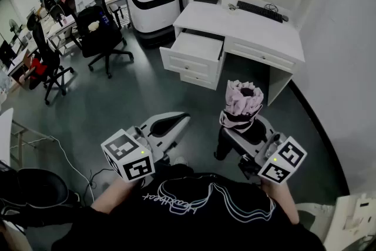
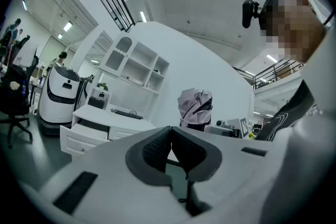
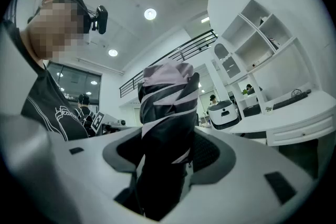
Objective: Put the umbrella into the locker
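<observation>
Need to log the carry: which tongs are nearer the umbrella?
Right. The right tongs are clamped on the folded umbrella; the left tongs are shut, empty, apart from it on its left.

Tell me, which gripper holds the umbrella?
The right gripper: its jaws clamp the folded umbrella, while the left gripper has its jaws together with nothing between them.

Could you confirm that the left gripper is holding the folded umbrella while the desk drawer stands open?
Not quite: the right gripper holds the umbrella, as the right gripper view shows; the left gripper is shut on nothing. The drawer does stand open.
</observation>
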### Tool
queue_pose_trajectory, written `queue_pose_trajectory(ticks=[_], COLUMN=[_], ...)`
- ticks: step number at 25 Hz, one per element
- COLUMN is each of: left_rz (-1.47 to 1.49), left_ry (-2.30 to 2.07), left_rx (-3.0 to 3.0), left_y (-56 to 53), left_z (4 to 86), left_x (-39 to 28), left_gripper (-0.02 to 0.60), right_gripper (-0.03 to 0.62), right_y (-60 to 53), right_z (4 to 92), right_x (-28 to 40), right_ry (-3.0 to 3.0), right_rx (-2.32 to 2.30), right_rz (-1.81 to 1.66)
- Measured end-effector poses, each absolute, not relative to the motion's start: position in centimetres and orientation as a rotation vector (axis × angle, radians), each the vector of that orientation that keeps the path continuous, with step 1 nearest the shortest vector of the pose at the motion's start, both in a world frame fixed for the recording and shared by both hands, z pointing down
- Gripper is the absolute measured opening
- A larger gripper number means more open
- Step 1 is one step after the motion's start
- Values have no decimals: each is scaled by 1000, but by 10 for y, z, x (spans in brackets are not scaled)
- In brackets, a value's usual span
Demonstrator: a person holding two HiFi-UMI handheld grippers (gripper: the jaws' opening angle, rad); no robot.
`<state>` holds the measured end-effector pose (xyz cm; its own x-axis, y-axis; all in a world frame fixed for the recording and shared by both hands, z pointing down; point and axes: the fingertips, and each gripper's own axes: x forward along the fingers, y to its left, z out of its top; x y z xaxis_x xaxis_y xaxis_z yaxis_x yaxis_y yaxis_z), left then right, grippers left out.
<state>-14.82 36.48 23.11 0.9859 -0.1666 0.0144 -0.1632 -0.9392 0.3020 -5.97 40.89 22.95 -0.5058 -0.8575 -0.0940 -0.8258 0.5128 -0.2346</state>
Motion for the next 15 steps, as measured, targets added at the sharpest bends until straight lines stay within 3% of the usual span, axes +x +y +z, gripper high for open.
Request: queue_pose_trajectory(ticks=[15], left_rz=[-15], left_ry=[-166], left_rx=[2806], left_y=[356], left_z=[246], left_x=[-150], left_gripper=[6], right_gripper=[252], right_y=[407], right_z=[238], right_x=[-53], right_ry=[2452], right_rx=[-1524], right_rz=[-233])
